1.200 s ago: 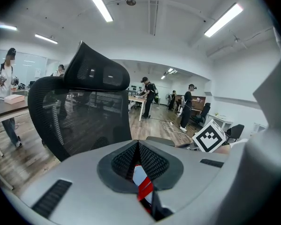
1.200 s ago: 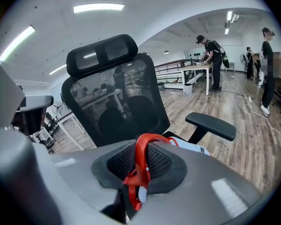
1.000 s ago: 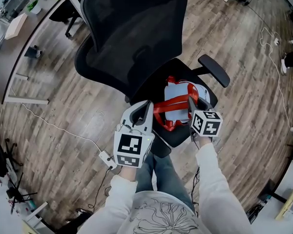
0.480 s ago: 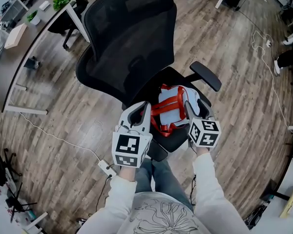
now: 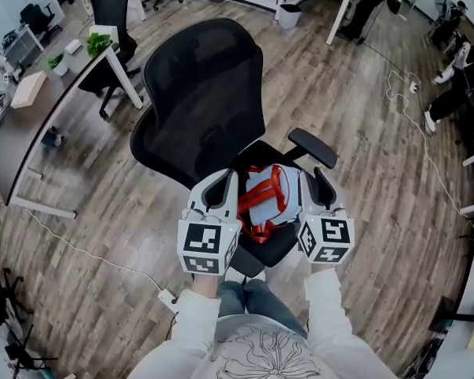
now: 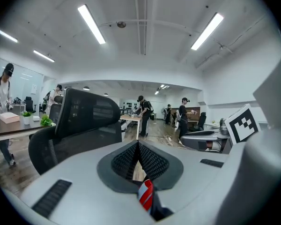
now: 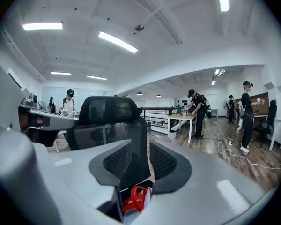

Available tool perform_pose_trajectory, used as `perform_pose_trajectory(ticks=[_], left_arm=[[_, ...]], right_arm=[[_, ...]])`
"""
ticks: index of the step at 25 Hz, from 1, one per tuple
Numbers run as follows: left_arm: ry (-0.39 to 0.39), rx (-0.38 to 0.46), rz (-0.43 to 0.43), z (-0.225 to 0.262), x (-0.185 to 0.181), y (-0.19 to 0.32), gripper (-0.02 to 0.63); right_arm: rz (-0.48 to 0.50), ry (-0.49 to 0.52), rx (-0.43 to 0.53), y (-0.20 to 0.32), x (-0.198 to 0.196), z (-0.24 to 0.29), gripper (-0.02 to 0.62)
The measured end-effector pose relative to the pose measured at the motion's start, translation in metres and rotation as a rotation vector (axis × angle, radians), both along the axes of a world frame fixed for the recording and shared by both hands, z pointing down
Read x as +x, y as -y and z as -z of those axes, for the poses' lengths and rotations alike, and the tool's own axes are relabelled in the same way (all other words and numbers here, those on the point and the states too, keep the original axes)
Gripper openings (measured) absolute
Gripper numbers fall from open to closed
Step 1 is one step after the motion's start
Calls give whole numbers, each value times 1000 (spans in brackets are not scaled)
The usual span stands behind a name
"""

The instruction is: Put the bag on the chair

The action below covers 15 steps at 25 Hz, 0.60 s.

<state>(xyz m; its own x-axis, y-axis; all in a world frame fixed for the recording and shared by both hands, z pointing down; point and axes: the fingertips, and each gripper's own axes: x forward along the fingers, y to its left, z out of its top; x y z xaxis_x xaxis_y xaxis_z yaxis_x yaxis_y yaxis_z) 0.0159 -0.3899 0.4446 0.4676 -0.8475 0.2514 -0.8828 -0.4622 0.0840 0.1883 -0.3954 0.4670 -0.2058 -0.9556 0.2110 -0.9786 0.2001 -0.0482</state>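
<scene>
The bag [image 5: 265, 200], pale blue cloth with red handles [image 5: 253, 208], lies slumped on the seat of the black office chair [image 5: 201, 109], in front of the backrest, with the armrest [image 5: 314, 147] off to its right. It looks soft and light, the sort that sags and folds if taken by the body. I'd say the looped handles are the place to hold it, since they stand a little proud of the cloth and would not slip. Sitting squarely on the seat as it does, the job looks done.

The left gripper [image 5: 223, 181] hangs just beside the bag's left edge. Its jaws are pressed together at the tips with nothing pinched, as far as I can make out; the sliver of red and white below them is likely the bag underneath. The right gripper [image 5: 316, 186] hangs at the other side, jaws apart and empty, having just drawn in part way.
</scene>
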Motion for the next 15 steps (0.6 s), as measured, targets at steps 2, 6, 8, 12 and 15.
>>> perform_pose_trajectory(ticks=[2, 6, 8, 12, 15], left_arm=[[-3, 29, -9, 16, 3, -4, 6], [-8, 92, -18, 51, 6, -10, 6], [-9, 124, -22, 67, 8, -15, 6], [-13, 178, -26, 90, 10, -23, 6], [-24, 201, -25, 99, 12, -29, 6]], right_arm=[[-13, 7, 29, -7, 3, 17, 121], [-45, 12, 91, -18, 9, 52, 115], [-65, 21, 126, -25, 13, 69, 95], [-101, 30, 180, -42, 19, 94, 46], [-119, 26, 213, -52, 25, 108, 25]])
